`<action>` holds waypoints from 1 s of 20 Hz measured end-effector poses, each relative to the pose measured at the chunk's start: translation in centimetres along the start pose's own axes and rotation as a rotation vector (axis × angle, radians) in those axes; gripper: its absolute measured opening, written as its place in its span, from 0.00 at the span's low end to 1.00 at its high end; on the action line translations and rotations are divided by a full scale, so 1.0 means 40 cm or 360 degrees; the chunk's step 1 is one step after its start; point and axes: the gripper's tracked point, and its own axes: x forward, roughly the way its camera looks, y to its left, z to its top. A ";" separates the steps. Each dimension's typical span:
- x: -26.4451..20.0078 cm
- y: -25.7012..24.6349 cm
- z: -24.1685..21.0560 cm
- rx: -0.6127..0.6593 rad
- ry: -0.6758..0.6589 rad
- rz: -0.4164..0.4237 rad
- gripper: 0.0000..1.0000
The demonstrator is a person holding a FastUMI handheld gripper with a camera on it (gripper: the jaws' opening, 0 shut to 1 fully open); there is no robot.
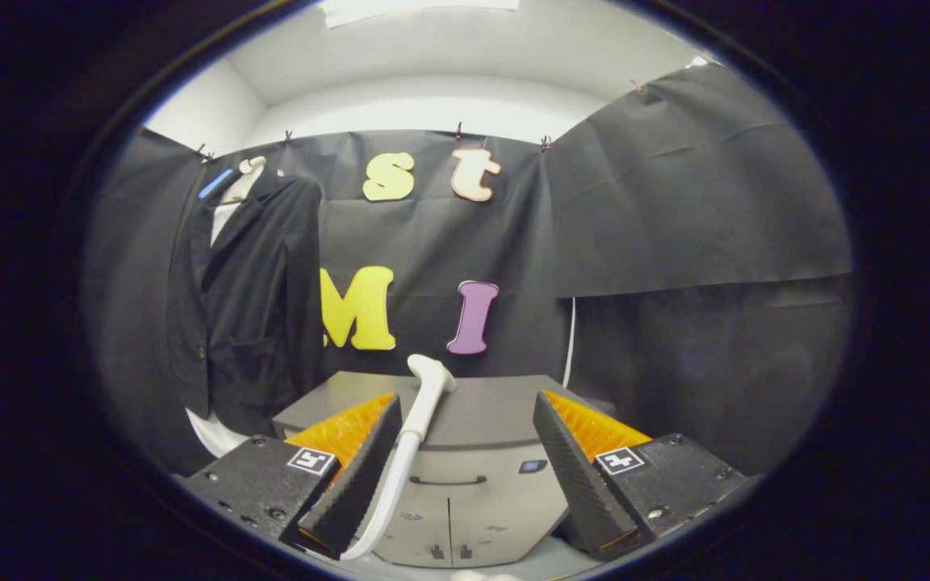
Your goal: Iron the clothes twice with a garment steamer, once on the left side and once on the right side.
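Note:
A dark jacket (251, 303) hangs on a hanger against the booth wall, beyond and to the left of my fingers. The white steamer head (426, 387) stands upright on a grey steamer base unit (473, 452) just ahead, its white hose (392, 492) running down close along the inner side of my left finger. My gripper (465, 407) is open, fingers wide apart. The steamer handle sits between them, nearer the left finger, and neither finger presses on it.
Black cloth walls close the booth behind and to the right. A thin white cord (569, 343) hangs down the back wall behind the base unit. A white rounded object (215, 432) shows below the jacket hem.

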 end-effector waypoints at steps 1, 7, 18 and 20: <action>0.041 0.003 0.016 0.0012 0.0000 0.0016 1.00; 0.288 0.003 0.075 0.0039 0.0033 0.0097 1.00; 0.568 0.071 -0.056 0.0193 0.0430 0.0269 1.00; 0.591 0.088 -0.097 0.0228 0.0530 0.0306 0.99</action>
